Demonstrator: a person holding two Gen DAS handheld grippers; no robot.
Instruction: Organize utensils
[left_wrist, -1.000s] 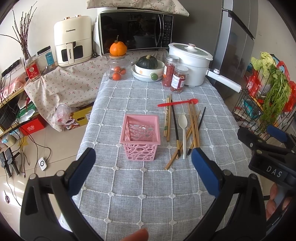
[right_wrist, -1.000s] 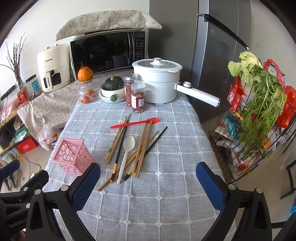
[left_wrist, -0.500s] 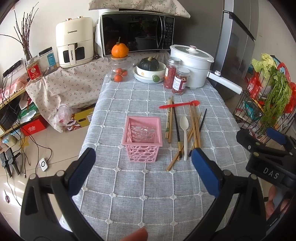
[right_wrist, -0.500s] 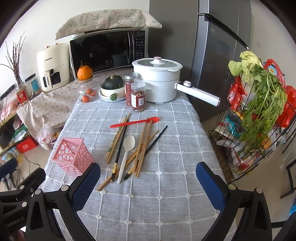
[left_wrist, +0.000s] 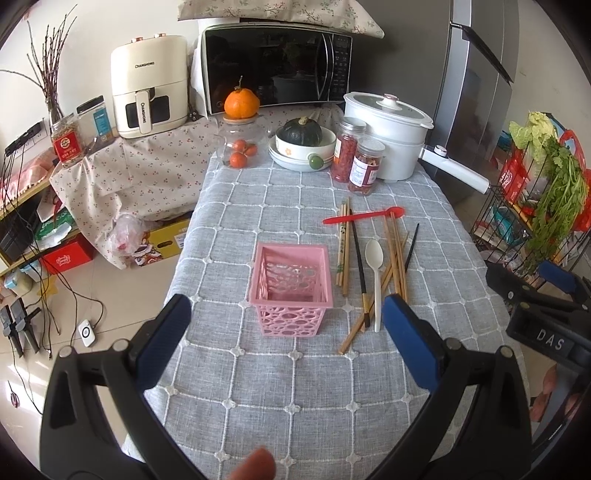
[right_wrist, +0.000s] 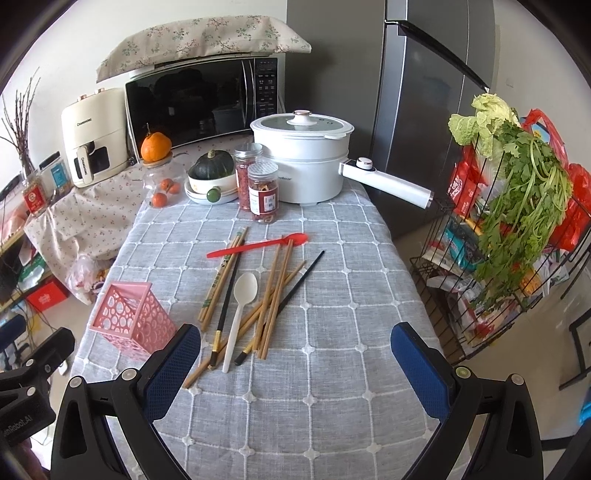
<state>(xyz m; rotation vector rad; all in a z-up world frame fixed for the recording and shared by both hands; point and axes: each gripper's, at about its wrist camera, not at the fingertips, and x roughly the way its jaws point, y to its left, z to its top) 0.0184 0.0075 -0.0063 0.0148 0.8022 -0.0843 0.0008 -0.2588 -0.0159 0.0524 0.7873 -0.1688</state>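
Left gripper (left_wrist: 286, 325) hangs above the near end of the table, jaws spread wide, nothing between the blue pads. Right gripper (right_wrist: 295, 356) the same: released, empty, over the near right part of the grey checked tablecloth (right_wrist: 332, 406). In the left view the right gripper shows only partly at the right edge; its fingertips are cut off by a black body marked "DAS".

Pink basket (left_wrist: 291, 286) stands upright on the cloth, open top, appears empty, though the inside bottom is hard to read through the holes. In the right view the basket (right_wrist: 135, 317) sits at the left, its lower corner hidden behind the left pad.

Utensils lie loose just right of the basket, none in it. White spoon (left_wrist: 375, 275) lies lengthwise, bowl away from the camera. Red spoon (left_wrist: 364, 216) lies crosswise at the far end, over the tips of the chopsticks. Wooden chopsticks (left_wrist: 395, 258) overlap in a heap, exact count cannot be told. Black chopstick (left_wrist: 358, 266) with a gold band lies left of the white spoon; a second black one (right_wrist: 301, 278) lies slanted on the right side, its near end under the wooden ones.

At the far end: white pot (right_wrist: 301, 162) with long handle, two jars (right_wrist: 263, 192) with red contents, labels unreadable, a green squash in a bowl (left_wrist: 301, 142). A fingertip, blurred, pokes in at the bottom edge of the left view.
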